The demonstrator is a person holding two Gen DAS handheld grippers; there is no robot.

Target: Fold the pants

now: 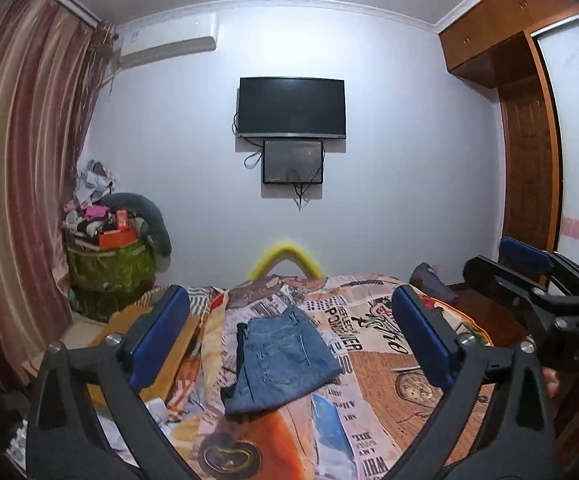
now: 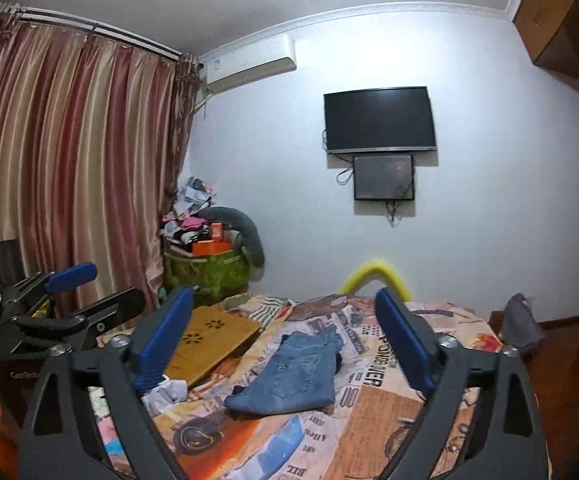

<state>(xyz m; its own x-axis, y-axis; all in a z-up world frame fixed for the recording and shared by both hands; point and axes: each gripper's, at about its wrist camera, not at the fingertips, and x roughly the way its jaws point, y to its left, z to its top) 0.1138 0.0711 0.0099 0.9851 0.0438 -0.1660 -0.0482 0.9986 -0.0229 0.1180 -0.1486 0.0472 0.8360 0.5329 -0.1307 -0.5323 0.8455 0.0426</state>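
The blue jeans (image 1: pixel 285 360) lie folded into a compact rectangle on the printed bed cover (image 1: pixel 389 360), back pocket up, with a dark edge showing along their left side. My left gripper (image 1: pixel 289 292) hovers above and short of them, jaws wide open and nothing between the blue pads. In the right wrist view the same jeans (image 2: pixel 293 376) rest mid-bed. My right gripper (image 2: pixel 285 296) is also open and empty, held off the cloth. Each gripper shows at the edge of the other's view: the right gripper (image 1: pixel 501 260) and the left gripper (image 2: pixel 101 284).
A wooden lap board (image 2: pixel 209 344) lies on the bed left of the jeans, with crumpled white cloth (image 2: pixel 165 394) near it. A green basket (image 1: pixel 109 272) piled with clutter stands by the curtain (image 1: pixel 21 160). Also visible: a wall TV (image 1: pixel 291 106), a yellow hoop (image 1: pixel 287 258) and a wardrobe (image 1: pixel 529 160).
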